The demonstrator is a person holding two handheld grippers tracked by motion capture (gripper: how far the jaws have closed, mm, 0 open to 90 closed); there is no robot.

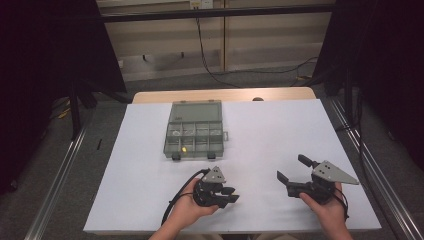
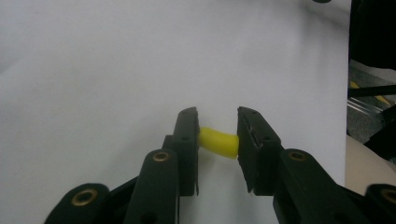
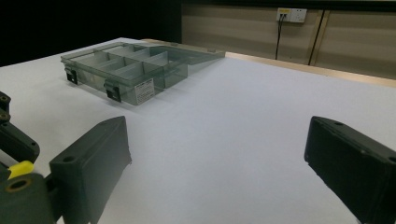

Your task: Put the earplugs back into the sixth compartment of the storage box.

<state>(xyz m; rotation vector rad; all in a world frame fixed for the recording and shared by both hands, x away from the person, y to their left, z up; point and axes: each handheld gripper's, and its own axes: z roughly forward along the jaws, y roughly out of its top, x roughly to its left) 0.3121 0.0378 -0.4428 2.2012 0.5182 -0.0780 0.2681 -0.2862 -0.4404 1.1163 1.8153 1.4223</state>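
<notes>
There are two grippers, one box and two yellow pieces that can be seen. The left gripper [image 2: 218,135] grasps one small yellow piece [image 2: 218,142] between its two black fingers [image 2: 187,135], and the pads press on both of its ends. The piece is short, round like a little tube, bright yellow, and a bit bent in the middle. It sits near the tips of the fingers, just above the white table [image 2: 116,70]. The right gripper [image 3: 217,163] has its fingers [image 3: 93,158] spread far apart, with bare table between them. The box [image 1: 194,131] is grey and see-through, with its lid open and many small compartments inside. It lies on the table well beyond the fingertips of both grippers. From above, a second yellow piece [image 1: 184,149] shows in a front compartment of the box, on its left side. The left gripper's camera gives the close look at the held piece, which is too small to make out from above. The right gripper's camera shows the box from the side, with two black clasps on its front wall, and a bit of yellow at its left edge beside the other gripper.
</notes>
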